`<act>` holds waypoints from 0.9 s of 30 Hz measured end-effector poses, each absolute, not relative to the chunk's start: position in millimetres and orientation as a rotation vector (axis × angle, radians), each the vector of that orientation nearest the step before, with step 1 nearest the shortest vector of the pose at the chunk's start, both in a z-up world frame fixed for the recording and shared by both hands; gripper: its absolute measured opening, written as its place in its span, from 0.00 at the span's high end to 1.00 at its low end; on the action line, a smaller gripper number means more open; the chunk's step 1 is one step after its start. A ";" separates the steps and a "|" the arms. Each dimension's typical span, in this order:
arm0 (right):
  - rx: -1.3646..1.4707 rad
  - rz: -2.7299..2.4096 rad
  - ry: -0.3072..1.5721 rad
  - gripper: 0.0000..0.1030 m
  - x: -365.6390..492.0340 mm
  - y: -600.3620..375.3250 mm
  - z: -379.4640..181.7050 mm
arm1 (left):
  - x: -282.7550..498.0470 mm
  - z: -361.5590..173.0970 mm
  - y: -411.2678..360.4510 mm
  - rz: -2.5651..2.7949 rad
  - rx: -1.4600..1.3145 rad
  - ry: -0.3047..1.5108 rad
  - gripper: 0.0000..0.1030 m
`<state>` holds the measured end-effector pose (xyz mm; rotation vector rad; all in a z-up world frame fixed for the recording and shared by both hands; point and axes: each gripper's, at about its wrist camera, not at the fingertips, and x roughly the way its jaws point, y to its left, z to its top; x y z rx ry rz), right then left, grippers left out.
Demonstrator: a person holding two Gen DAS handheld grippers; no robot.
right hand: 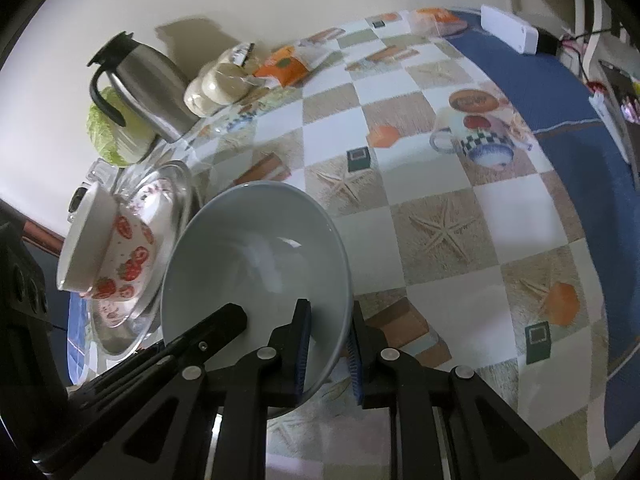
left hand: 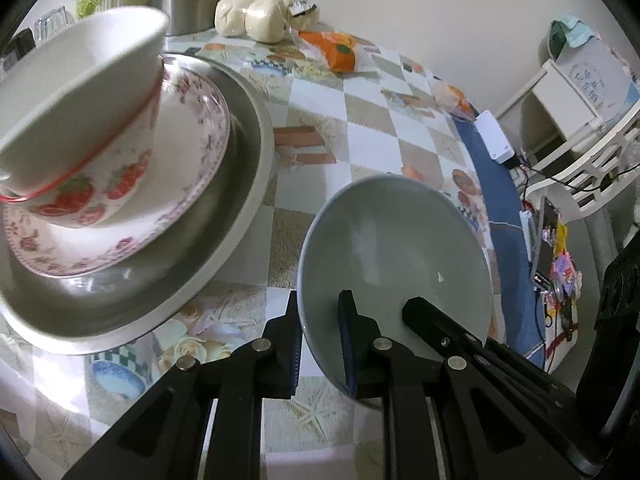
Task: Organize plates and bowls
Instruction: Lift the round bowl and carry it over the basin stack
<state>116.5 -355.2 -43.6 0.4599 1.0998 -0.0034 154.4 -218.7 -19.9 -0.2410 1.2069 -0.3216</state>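
Stack at left: 1 wide round stainless-steel tray (left hand: 240, 168), 1 shallow white plate with pink floral rim (left hand: 188, 184) on it, 1 white ceramic bowl with red strawberry print (left hand: 80, 128) on the plate, tilted.

Right of the stack: plain pale grey-white ceramic bowl (left hand: 394, 248), pinched on 2 sides of its rim. Left hand-held gripper (left hand: 318, 344) is clamped narrow on the near-left rim, 1 pad inside, 1 outside. Right hand-held gripper (right hand: 330, 356) is clamped narrow on the opposite rim, same way. The bowl looks tilted; whether it has cleared the tabletop (right hand: 440, 184) I cannot tell.

Step in hand, judged: carry the plain bowl to the stack and nest it on the strawberry bowl.
- Move both grippers together, or the rim twists out of the pads.
- Level the bowl before going over the stack.
- Strawberry bowl already leans, so lower slowly and centre; a knock could slide it off the plate.
- Release only once seated.

Surface: glossy checked cloth with printed starfish and cups, blue border at right.
Back by the plain wall: steel thermos jug (right hand: 140, 88), green cabbage (right hand: 116, 140), bagged pale buns (left hand: 256, 12), orange packet (left hand: 336, 52).
Far right: white box (left hand: 496, 136), white plastic chair (left hand: 580, 160), cables.
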 end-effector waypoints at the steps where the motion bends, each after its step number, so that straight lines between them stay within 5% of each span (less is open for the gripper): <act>1: 0.457 -0.003 1.096 0.81 115.0 -354.0 -40.1 | 152.6 -16.6 -216.4 -0.324 -0.243 1.202 0.84; 27: 0.352 0.032 1.002 0.81 79.8 -280.3 47.4 | 111.1 54.4 -137.3 -0.325 -0.327 1.077 0.84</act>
